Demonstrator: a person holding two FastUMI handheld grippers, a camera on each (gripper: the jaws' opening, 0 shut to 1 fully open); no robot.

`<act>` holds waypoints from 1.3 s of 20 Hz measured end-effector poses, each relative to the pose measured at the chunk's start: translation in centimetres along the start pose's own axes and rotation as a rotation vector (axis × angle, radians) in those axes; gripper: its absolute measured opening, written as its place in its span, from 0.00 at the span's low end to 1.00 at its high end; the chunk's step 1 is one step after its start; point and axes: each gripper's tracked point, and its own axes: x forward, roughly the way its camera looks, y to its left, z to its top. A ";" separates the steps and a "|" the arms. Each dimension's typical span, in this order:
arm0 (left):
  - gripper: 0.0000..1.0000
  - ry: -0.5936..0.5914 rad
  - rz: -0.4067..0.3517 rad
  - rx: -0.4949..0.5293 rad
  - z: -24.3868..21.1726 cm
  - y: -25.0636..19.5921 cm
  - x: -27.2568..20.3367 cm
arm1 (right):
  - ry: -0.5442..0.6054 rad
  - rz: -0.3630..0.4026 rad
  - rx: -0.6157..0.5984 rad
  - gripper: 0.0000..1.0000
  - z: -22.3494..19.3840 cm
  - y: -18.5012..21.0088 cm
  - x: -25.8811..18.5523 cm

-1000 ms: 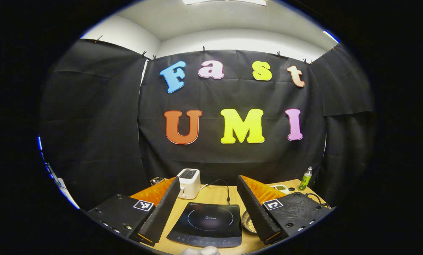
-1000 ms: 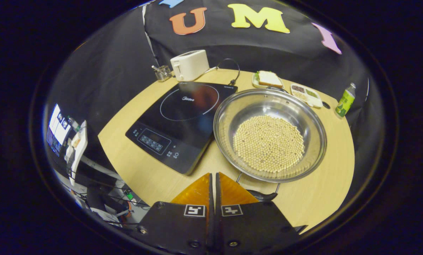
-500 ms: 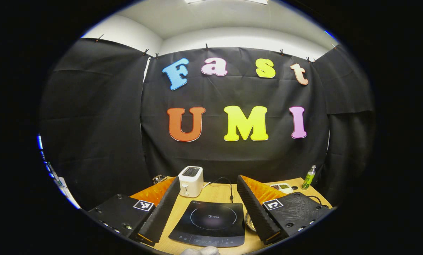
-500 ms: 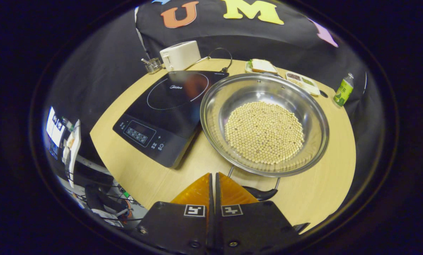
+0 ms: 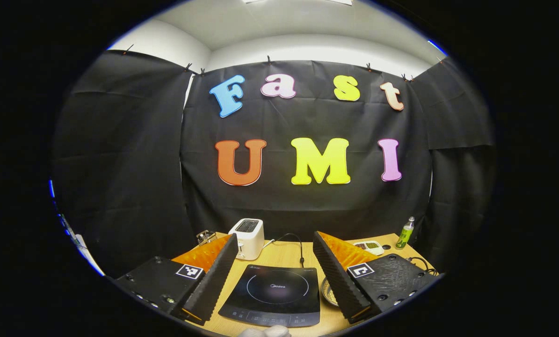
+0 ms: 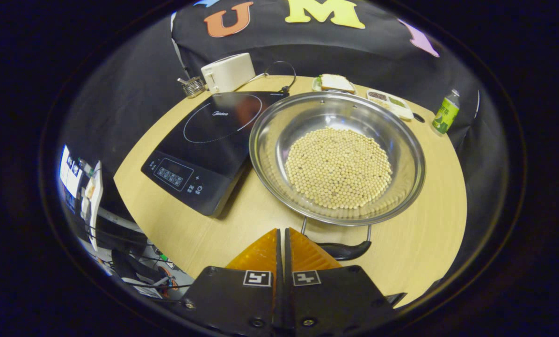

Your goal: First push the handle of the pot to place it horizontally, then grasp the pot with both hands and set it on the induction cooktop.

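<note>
The tabletop [image 6: 204, 234] carries everything, and the pot [image 6: 337, 159] is the landmark to work from: a wide steel pot with a bed of pale beans [image 6: 339, 174] across its bottom, sitting on the wood and not yet on the cooktop [image 6: 204, 145], which lies just beside its left rim, touching or nearly so. Beyond the pot, near the wall, are a toaster [image 6: 228, 71], a plate with a sandwich [image 6: 334, 83], a divided tray [image 6: 391, 101] and a green bottle [image 6: 444, 114].

The right gripper [image 6: 281, 241] sits at the pot's near side with its jaws closed together on nothing, tips just beside the wire handle [image 6: 337, 245] with its dark grip. The left gripper [image 5: 274, 271] is held well back from the pot, jaws wide apart and empty, with the cooktop framed between them.

The step in hand looks to be the handle push. It will go best with the closed tips used as one blunt edge against the dark grip, nudging it sideways and low so the wire loop pivots flat instead of dragging the whole pot. Keep the force gentle: the pot is shallow and loaded with loose beans, so a shove could slide it into the cooktop or spill them.
</note>
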 end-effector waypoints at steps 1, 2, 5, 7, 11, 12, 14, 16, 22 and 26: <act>0.96 0.000 -0.003 0.000 -0.1 -0.2 0.1 | 0.002 -0.004 0.007 0.04 -0.1 -0.4 0.0; 0.96 0.001 -0.005 -0.001 -0.1 -0.3 0.2 | 0.003 -0.012 0.014 0.04 -0.2 -0.8 -0.1; 0.96 0.001 -0.012 0.000 0.0 -0.6 0.5 | 0.006 -0.042 0.023 0.00 -0.5 -2.5 -0.2; 0.96 0.002 -0.016 -0.004 -0.1 -0.9 0.7 | 0.006 -0.053 0.032 0.00 -0.5 -3.4 -0.3; 0.96 0.004 -0.023 -0.007 -0.1 -1.5 1.1 | 0.006 -0.089 0.032 0.00 -0.4 -5.5 -0.3; 0.96 0.003 -0.025 -0.007 -0.2 -1.6 1.3 | 0.006 -0.099 0.033 0.00 -0.4 -6.1 -0.4; 0.96 0.002 -0.030 -0.008 -0.1 -1.9 1.4 | 0.006 -0.114 0.043 0.01 -0.4 -7.3 -0.5; 0.96 0.003 -0.032 -0.006 -0.2 -2.3 1.6 | 0.006 -0.133 0.054 0.00 -0.3 -8.7 -0.7; 0.96 0.009 -0.033 -0.001 -0.2 -3.1 2.2 | 0.017 -0.183 0.070 0.00 -0.2 -12.6 -0.7; 0.96 0.016 -0.025 0.007 -0.3 -3.8 2.5 | 0.023 -0.207 0.057 0.00 0.3 -15.1 -0.7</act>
